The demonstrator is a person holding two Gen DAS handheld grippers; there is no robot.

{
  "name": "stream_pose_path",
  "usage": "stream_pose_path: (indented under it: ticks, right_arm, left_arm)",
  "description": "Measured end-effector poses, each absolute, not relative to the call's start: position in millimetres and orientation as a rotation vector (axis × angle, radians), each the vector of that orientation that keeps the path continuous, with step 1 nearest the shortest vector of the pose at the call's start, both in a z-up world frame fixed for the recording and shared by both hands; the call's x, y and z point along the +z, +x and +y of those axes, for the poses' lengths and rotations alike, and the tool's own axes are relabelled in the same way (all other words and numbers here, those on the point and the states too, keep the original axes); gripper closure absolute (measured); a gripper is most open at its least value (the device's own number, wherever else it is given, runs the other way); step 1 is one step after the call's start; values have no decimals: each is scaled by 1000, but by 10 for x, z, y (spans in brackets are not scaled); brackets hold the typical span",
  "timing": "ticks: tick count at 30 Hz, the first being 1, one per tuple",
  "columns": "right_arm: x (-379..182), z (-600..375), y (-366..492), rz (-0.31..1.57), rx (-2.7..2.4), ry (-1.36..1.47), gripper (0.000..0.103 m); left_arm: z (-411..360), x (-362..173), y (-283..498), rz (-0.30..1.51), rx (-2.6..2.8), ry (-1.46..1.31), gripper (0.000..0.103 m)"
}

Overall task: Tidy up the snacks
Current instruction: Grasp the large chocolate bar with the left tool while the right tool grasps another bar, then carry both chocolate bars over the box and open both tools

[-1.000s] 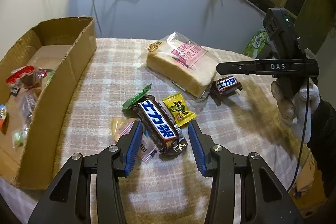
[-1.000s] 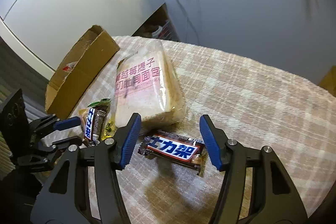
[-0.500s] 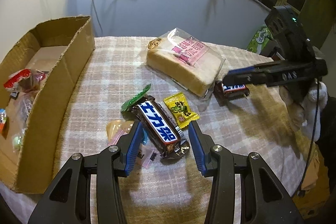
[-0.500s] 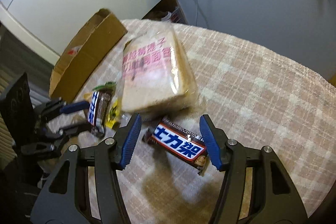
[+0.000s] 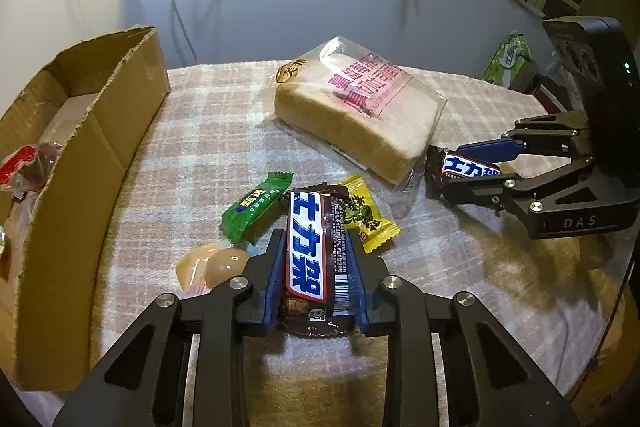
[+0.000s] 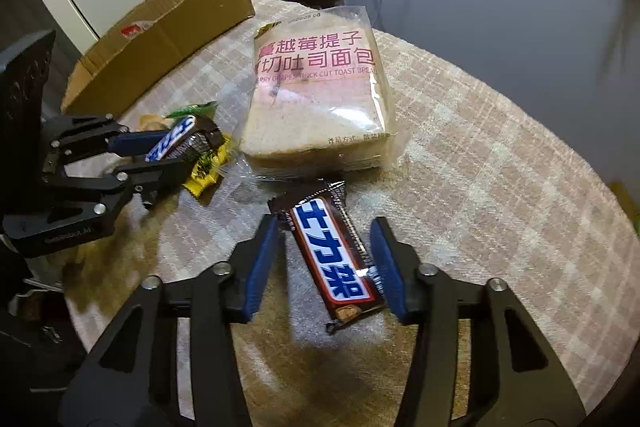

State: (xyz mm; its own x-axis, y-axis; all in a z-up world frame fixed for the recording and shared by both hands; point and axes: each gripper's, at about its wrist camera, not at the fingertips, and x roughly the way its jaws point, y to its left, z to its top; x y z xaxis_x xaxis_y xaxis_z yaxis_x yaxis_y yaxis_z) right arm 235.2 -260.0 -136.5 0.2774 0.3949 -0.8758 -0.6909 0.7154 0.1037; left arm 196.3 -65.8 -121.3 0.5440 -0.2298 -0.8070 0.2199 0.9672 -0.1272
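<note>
My left gripper (image 5: 316,243) is shut on a brown Snickers bar (image 5: 310,251), both pads pressed on its sides; it also shows in the right wrist view (image 6: 180,143). My right gripper (image 6: 326,231) is partly open around a second Snickers bar (image 6: 332,259), which lies on the cloth; its right edge touches the right pad, the left pad stands apart. That bar shows in the left wrist view (image 5: 464,167) between the right gripper's fingers. A bagged toast loaf (image 5: 360,111) lies behind both.
A cardboard box (image 5: 92,147) with several snacks stands at the left table edge. A green candy (image 5: 256,205), a yellow candy (image 5: 368,219) and a pale wrapped sweet (image 5: 212,267) lie by the left gripper. A green pack (image 5: 508,57) sits far right. The round table's edge is near.
My left gripper has closed on the near Snickers bar. My right gripper has come down around the second bar, which now points lengthwise between its fingers.
</note>
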Motion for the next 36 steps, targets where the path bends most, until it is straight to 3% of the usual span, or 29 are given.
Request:
stream_pose_path:
  ticks: [4, 20, 36]
  right_arm:
    - [-1363, -2560, 2312, 1040, 714, -359, 73]
    - [-1019, -2703, 2002, 972, 706, -286, 73]
    - [-427, -2054, 1743, 843, 782, -288, 73]
  left_arm:
    - [-675, -1215, 1950, 949, -258, 7, 76]
    - [-468, -848, 1660, 854, -288, -75, 76]
    - [245, -521, 1381, 744, -197, -142, 76]
